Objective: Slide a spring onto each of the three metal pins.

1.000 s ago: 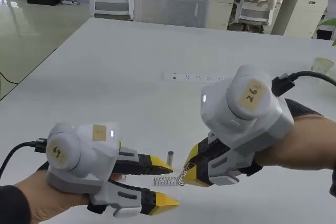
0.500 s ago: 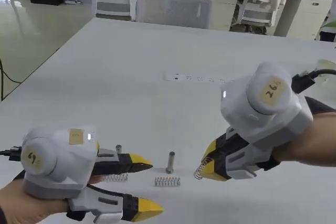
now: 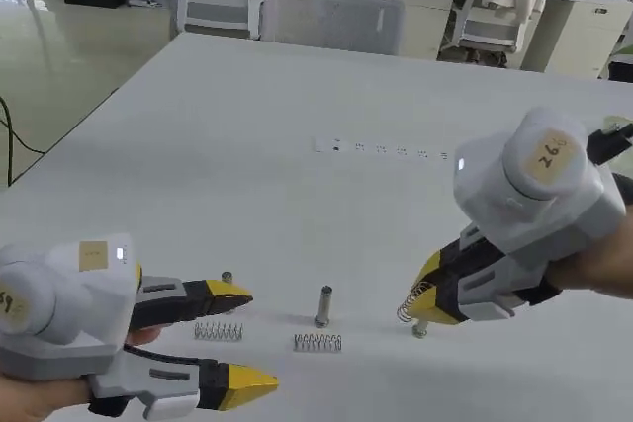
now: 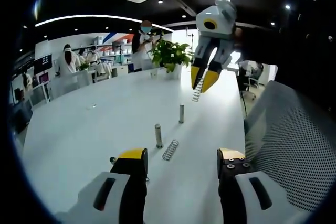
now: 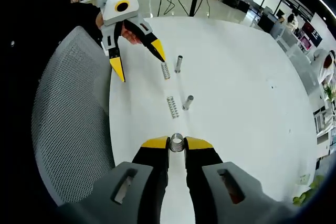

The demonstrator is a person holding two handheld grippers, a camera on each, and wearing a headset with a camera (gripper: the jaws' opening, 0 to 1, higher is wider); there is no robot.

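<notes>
Table (image 3: 297, 145), parts laid out.
Two loose springs (image 3: 317, 342) lie before the middle pin (image 3: 323, 305); right gripper (image 3: 427, 303) pinches a third spring (image 3: 407, 305) right of it (left gripper (image 3: 252, 336) wide open, empty).

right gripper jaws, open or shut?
Shut: the right gripper pinches a spring between its yellow tips; the head view shows it hanging from them.

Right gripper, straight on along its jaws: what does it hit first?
Probably the table, beside the nearest pin; the spring held by the right gripper touches first. Depth unclear.
</notes>
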